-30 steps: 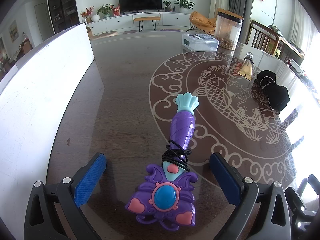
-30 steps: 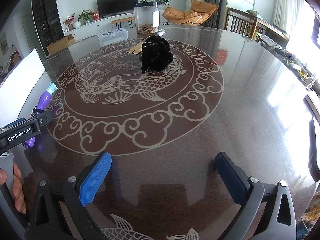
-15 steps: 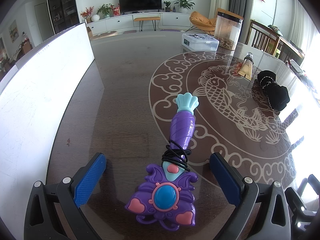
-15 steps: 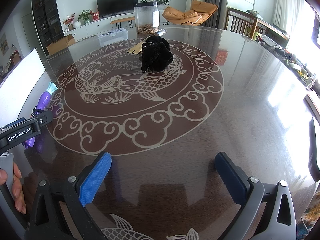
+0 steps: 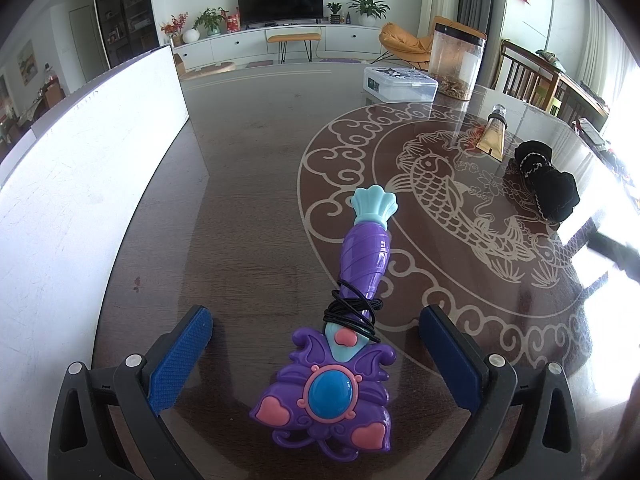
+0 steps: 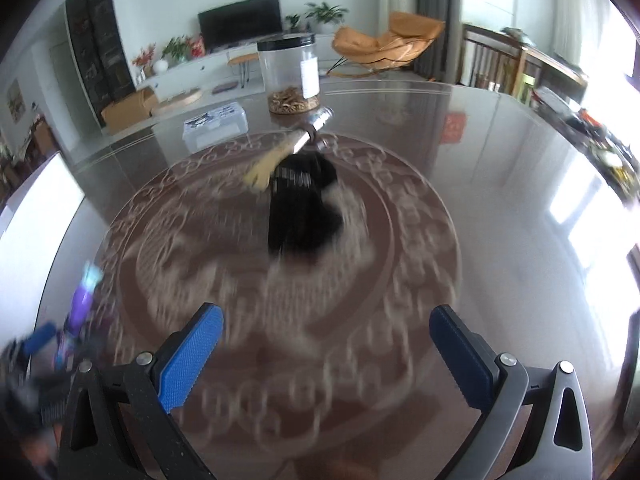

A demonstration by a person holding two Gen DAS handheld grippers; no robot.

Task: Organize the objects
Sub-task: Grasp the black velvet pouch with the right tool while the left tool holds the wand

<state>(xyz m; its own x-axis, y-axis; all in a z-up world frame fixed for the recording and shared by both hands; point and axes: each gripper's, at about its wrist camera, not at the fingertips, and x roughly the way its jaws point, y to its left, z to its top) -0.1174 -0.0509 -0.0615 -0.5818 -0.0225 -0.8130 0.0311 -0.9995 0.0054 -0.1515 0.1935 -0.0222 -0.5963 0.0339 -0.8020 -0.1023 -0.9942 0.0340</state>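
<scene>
A purple toy wand (image 5: 352, 304) with a teal tip and a black cord around its neck lies on the dark table. My left gripper (image 5: 316, 352) is open, with the wand's flower head between its blue pads, not touching. My right gripper (image 6: 326, 350) is open and empty above the table, facing a black pouch (image 6: 302, 208) that lies ahead of it. A gold tube (image 6: 280, 156) lies just behind the pouch. The pouch (image 5: 548, 186) and the tube (image 5: 494, 136) also show at the right in the left wrist view. The wand (image 6: 82, 304) appears blurred at the far left of the right wrist view.
A white board (image 5: 80, 184) stands along the table's left side. A clear plastic box (image 5: 400, 84) and a tall clear jar (image 5: 456, 64) stand at the far side. The table (image 5: 248, 184) bears a pale fish pattern. Wooden chairs stand beyond its right edge.
My right gripper has moved forward toward the black pouch, and its view is now blurred. My left gripper and the wand have not moved.
</scene>
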